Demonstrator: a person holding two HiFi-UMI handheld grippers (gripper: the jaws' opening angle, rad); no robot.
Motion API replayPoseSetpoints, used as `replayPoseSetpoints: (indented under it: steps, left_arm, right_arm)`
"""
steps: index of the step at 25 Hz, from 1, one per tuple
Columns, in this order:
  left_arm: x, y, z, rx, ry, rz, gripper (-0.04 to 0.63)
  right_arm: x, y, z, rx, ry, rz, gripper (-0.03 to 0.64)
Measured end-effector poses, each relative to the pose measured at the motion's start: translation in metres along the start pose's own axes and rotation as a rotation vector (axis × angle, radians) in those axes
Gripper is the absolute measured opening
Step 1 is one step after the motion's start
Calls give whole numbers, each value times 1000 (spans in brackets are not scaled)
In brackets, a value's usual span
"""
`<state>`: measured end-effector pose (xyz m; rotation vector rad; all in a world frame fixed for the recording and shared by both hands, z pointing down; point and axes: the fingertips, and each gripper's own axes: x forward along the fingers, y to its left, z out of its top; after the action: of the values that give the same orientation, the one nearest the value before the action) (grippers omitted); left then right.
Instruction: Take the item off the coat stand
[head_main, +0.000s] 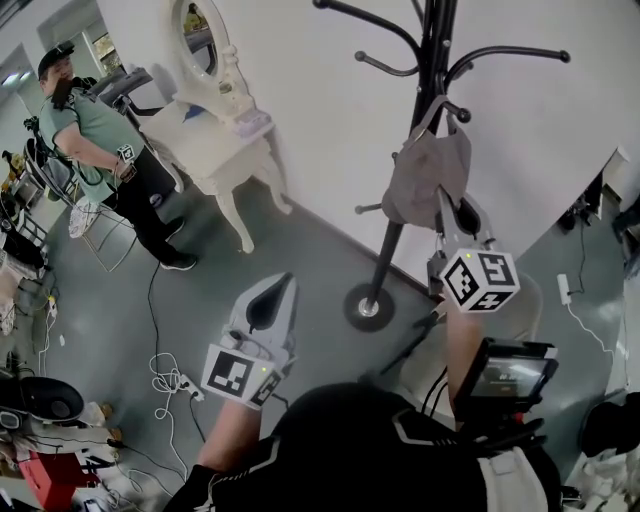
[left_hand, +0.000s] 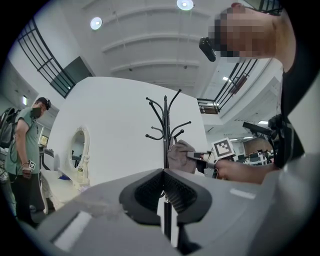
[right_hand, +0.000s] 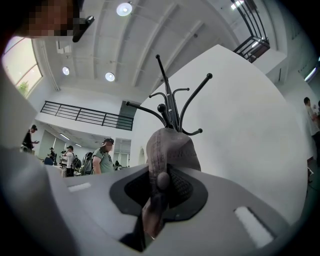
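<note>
Quick tally from us: we count one coat stand (head_main: 432, 60), one grey cap (head_main: 425, 180), and two grippers, a left gripper (head_main: 273, 288) and a right gripper (head_main: 455, 215). There's also one white dressing table (head_main: 205, 140) with one oval mirror (head_main: 193, 35). One bystander (head_main: 100, 140) stands close by. We can't count exactly the other people (right_hand: 31, 137) farther back.

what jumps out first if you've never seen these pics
The black coat stand against the white wall, with a grey cap hanging on it and the right gripper shut on that cap. The left gripper hangs shut and empty lower left; a person stands by a white dressing table upper left.
</note>
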<state>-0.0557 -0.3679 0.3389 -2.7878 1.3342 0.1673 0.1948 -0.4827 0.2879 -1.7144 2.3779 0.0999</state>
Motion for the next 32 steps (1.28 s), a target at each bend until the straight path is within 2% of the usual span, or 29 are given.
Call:
replayPoseSetpoints:
  steps: [18, 32]
  left_arm:
    - [-11, 1, -1, -9, -4, -23, -9]
    - [-15, 1, -4, -32, -8, -60, -9]
  right_arm:
    - [-23, 15, 54, -53, -107, -3, 48]
    - [-47, 38, 81, -90, -149, 0, 48]
